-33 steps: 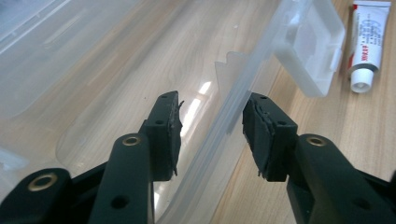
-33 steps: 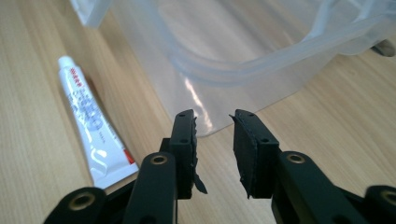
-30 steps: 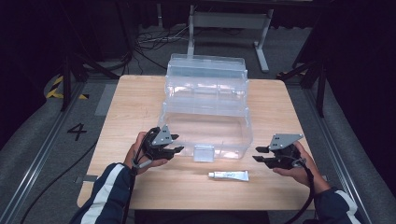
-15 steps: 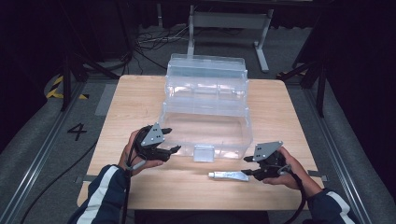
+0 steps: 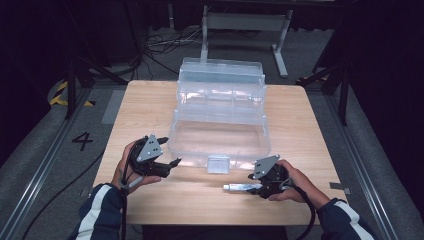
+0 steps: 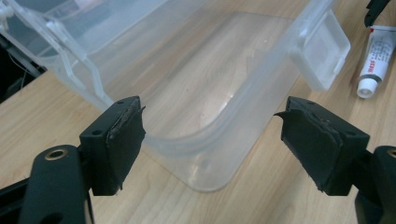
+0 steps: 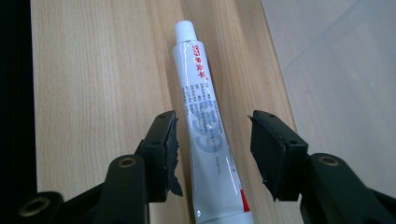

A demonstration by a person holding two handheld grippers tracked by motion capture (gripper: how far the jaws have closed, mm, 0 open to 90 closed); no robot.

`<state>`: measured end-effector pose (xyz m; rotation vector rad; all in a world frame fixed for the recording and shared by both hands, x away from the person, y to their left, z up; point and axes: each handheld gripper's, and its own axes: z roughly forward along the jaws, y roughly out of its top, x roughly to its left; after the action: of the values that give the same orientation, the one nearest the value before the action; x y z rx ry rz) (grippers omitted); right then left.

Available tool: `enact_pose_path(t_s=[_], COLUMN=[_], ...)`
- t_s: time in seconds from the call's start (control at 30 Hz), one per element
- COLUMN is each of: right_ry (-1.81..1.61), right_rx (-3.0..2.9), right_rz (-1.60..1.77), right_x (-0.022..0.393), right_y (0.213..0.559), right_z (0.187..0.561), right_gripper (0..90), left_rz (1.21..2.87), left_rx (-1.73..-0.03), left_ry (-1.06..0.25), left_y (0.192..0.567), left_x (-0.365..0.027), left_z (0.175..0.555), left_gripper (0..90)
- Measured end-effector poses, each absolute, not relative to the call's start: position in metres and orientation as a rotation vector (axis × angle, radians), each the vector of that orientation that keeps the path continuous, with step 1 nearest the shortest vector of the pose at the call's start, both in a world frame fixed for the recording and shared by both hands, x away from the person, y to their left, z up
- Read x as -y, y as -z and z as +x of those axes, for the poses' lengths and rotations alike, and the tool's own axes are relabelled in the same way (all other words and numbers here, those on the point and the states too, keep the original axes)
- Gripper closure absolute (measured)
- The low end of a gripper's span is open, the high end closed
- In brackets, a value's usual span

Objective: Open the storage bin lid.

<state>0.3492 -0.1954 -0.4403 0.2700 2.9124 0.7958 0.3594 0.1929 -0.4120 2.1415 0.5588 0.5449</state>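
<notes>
Step in hand: picking up the white squeeze tube with a white cap and red and blue print [image 7: 205,126], by my judgement.
Right gripper [image 7: 212,140]: jaws have just been opening and now straddle the tube without pressing it.
How to do it well: lower squarely, close on the tube's mid-body, keep the pads off the cap.
Left gripper [image 6: 212,140]: jaws have just been opening; they stand apart before the corner of the clear plastic tiered storage box [image 6: 205,107], touching nothing.
Tube's place: flat on the light wooden table [image 5: 150,100], just in front of the box, cap towards the box latch.
Tube's look: slim, glossy, probably soft-walled.
</notes>
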Motion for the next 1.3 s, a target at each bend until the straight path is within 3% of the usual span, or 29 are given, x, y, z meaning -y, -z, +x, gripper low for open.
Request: enact_pose_path(t_s=[0.27, 0.5, 0.67, 1.0, 1.3], right_ry=[-0.742, -0.676, -0.616, -0.517, -0.467], right_rx=[-2.966, -2.998, -3.021, -3.065, -3.103], right_rz=[0.221, 0.213, 0.229, 0.23, 0.21], right_x=[0.182, 0.172, 0.165, 0.151, 0.135], right_y=[0.445, 0.45, 0.453, 0.454, 0.452], right_z=[0.352, 0.352, 0.352, 0.354, 0.357], right_gripper=[53.8, 53.4, 53.1, 53.6, 63.4], left_rz=[2.235, 2.342, 2.326, 2.321, 2.287], left_rx=[-0.609, -0.667, -0.723, -0.737, -0.744], left_ry=[-0.493, -0.374, -0.275, -0.225, -0.244], left_y=[0.434, 0.465, 0.478, 0.488, 0.493], left_x=[-0.21, -0.228, -0.24, -0.236, -0.237], left_z=[0.352, 0.354, 0.359, 0.366, 0.367], left_gripper=[22.0, 22.3, 23.0, 20.9, 15.1])
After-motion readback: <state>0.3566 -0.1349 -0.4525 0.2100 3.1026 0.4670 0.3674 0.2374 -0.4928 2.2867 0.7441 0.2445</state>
